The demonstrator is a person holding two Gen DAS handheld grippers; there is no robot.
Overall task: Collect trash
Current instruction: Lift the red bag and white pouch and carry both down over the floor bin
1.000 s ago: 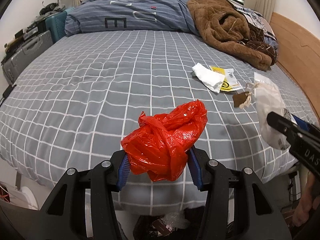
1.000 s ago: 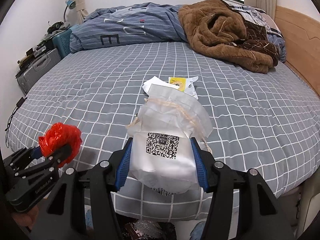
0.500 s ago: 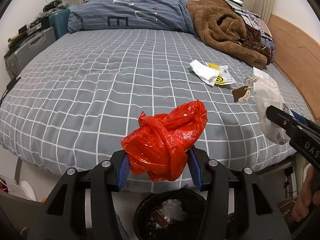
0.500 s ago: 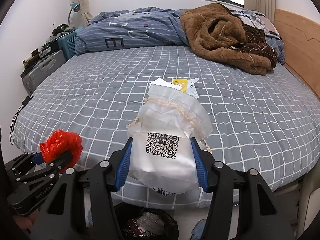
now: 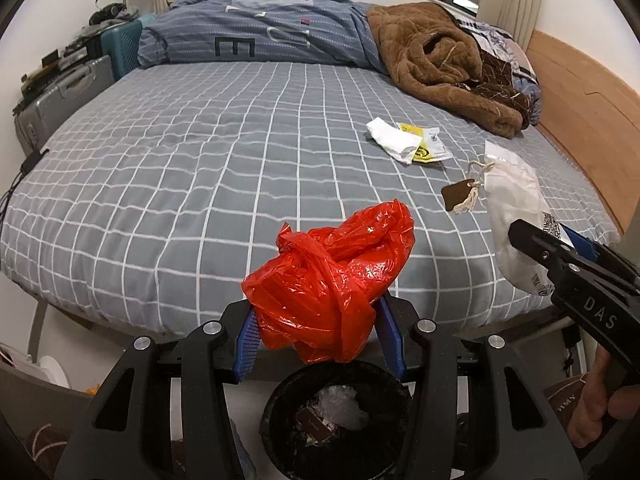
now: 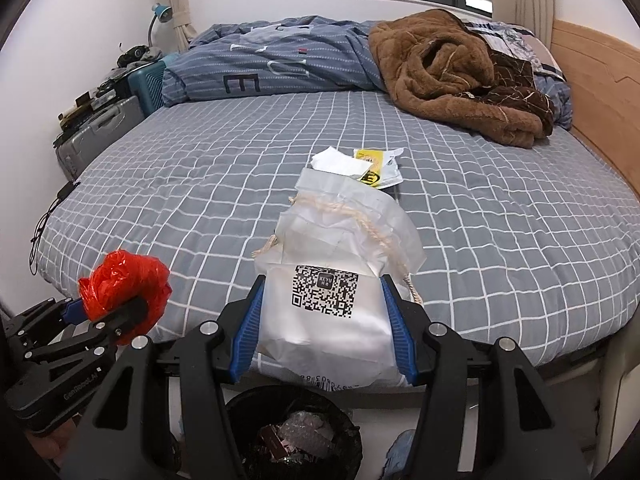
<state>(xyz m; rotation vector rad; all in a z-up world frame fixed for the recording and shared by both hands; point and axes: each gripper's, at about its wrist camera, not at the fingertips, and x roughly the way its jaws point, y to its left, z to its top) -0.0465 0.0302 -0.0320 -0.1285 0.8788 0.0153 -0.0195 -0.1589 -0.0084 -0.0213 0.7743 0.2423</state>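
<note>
I have a crumpled red plastic bag (image 5: 328,288) clamped between the blue pads of my left gripper (image 5: 320,332); it bulges up and forward past the fingertips, pressed on both sides. Directly below those fingers, a black trash bin (image 5: 276,400) sits on the floor with clear wrap and dark scraps inside it.

My right gripper (image 6: 326,332) is clenched on a white pouch (image 6: 332,280), a QR code printed on the face turned toward the camera and a beige drawstring running over its top. The pouch fills the whole gap between the pads and sticks out well beyond them. From the left wrist view I see the same pouch off to the right of my left fingers, with a brown tag (image 5: 458,196) dangling from its cord. The bin (image 6: 240,412) lies under the right fingers too, its rim just below the pouch.

Ahead of both pairs of fingers spreads the bed with a grey checked sheet (image 5: 180,168). On it, beyond the pouch, lie a white wrapper (image 6: 340,162) and a yellow-printed packet (image 6: 378,170), touching each other. Farther off, a brown fleece blanket (image 6: 452,76) is heaped to the right, beside a blue striped duvet (image 6: 272,64). A grey suitcase (image 6: 96,132) stands left of the bed.
</note>
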